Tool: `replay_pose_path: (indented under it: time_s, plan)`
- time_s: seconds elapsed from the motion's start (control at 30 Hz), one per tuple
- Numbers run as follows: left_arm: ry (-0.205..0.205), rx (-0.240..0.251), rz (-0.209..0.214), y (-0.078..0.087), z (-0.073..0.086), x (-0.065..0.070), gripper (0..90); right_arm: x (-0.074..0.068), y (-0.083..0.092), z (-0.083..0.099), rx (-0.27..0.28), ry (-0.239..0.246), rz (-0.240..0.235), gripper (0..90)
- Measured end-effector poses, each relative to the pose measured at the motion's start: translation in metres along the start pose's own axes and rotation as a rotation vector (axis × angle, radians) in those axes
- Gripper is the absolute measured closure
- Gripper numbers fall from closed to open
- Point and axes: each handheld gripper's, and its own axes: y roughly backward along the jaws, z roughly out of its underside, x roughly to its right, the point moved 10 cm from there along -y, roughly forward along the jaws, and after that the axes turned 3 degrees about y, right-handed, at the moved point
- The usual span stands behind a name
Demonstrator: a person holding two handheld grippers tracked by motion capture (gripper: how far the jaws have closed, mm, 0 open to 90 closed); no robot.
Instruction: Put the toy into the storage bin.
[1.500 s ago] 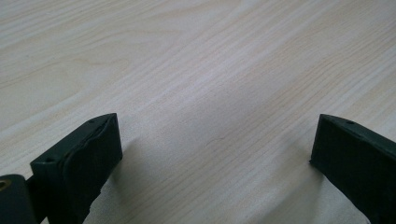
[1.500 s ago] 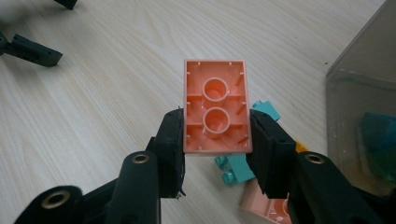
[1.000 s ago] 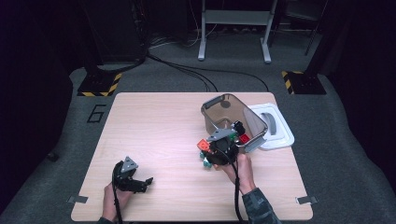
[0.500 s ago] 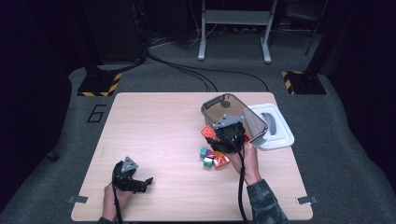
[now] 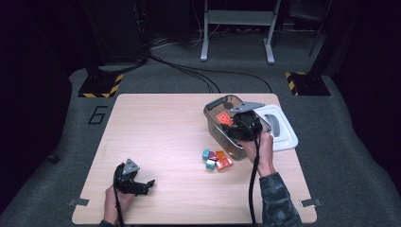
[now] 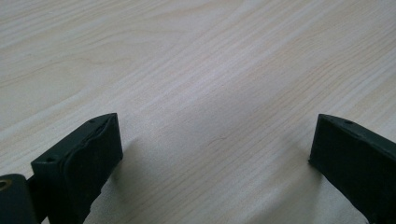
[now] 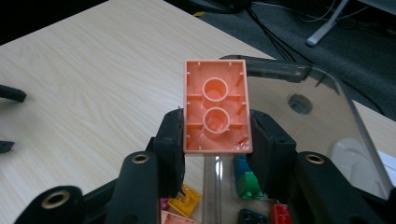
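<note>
Right tool [image 7: 215, 140] pinches an orange brick [image 7: 215, 106] by its long sides, hollow underside facing the camera, held above the clear bin [image 5: 222, 124] at the far right of my worktop [image 5: 156, 137]. My left tool [image 5: 142, 185] rests near the front left corner, jaws spread with bare wood between them.

I judge the main risk to be the grip itself: the pads hold only the lower part of the brick, so it could pivot or slip out if I tilt my wrist, and fall on the worktop instead of into the bin. Releasing too near the bin's wall could also bounce it off the rim.

Inside the bin I can see several bricks already, a green one [image 7: 250, 185] and a yellow one [image 7: 185, 199] among them. Just in front of the bin lies a small cluster of loose bricks [image 5: 215, 160], teal, magenta and orange, waiting. A white lid [image 5: 283, 127] sits touching the bin on its right. Nothing blocks the drop beyond the bin's own rim.
</note>
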Motion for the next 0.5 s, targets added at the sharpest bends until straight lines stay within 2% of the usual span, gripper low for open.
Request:
replay_pose_path:
  time_s: [0.03,0.07,0.13,0.17,0.4,0.5]
  plan:
    - [0.000,0.000,0.000,0.000,0.000,0.000,2.1,0.000,0.000,0.000,0.000,0.000,0.000,58.6]
    - [0.000,0.000,0.000,0.000,0.000,0.000,2.2,0.007,0.001,0.001,-0.003,-0.019,0.011,58.6]
    - [-0.001,0.000,0.000,0.000,0.000,0.000,2.1,0.012,0.002,0.003,-0.008,-0.024,0.019,58.6]
    - [0.003,-0.002,0.001,0.000,0.000,0.000,2.2,0.013,0.002,0.004,-0.011,-0.041,0.023,58.6]
    - [0.005,0.001,0.002,0.000,0.000,0.001,2.2,0.027,0.002,0.015,-0.036,-0.068,0.042,58.6]
    - [0.000,0.000,0.003,0.000,0.000,0.000,2.2,0.030,0.001,0.022,-0.051,-0.095,0.046,58.6]
